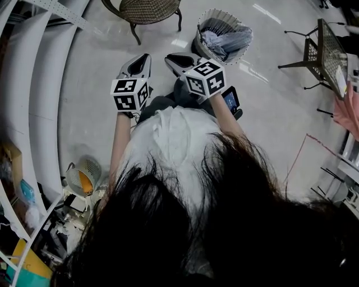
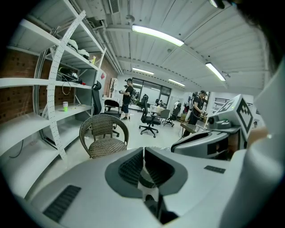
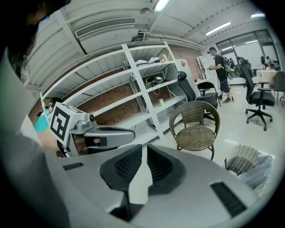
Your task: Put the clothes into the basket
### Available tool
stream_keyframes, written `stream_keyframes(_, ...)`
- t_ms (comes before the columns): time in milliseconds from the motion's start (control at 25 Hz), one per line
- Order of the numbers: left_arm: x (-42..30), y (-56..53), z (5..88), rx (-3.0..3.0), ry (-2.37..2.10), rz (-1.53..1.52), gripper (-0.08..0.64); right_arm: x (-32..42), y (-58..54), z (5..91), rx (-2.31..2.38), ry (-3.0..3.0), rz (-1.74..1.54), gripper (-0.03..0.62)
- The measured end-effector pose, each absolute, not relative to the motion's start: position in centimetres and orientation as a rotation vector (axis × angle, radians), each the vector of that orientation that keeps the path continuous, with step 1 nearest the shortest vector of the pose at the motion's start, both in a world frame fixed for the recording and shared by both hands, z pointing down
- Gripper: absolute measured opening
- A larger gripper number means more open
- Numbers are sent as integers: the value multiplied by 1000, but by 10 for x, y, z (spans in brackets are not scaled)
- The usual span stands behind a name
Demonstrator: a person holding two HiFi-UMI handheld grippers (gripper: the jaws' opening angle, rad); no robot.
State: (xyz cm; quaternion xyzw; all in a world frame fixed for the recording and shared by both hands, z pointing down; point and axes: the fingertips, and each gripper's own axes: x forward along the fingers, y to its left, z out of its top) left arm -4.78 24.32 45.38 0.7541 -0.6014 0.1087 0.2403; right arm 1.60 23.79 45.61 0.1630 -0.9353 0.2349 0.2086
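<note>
A round mesh basket [image 1: 206,22] stands on the floor ahead of me, with grey-blue clothes [image 1: 227,42] lying inside it. Both grippers hover in front of my body, short of the basket. My left gripper [image 1: 138,63] has its jaws together with nothing between them, and the left gripper view shows the pads [image 2: 133,167] meeting. My right gripper [image 1: 178,60] is also shut and empty, its pads [image 3: 129,164] closed. In the right gripper view the basket [image 3: 242,160] sits low at the right, and the clothes [image 3: 263,171] show over its rim.
A wicker chair [image 1: 147,10] stands beside the basket, to its left. White shelving [image 1: 33,84] runs along the left. A black metal table [image 1: 324,53] and a pink cloth [image 1: 348,115] are at the right. A small fan [image 1: 83,179] lies on the floor. Office chairs and people are far off.
</note>
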Motion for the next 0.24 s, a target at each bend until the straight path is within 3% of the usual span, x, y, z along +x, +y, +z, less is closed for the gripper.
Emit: stream_keyframes(240, -51, 240, 457, 2056, -1655, 296, 21, 13, 235, 459, 444, -2603, 648, 49)
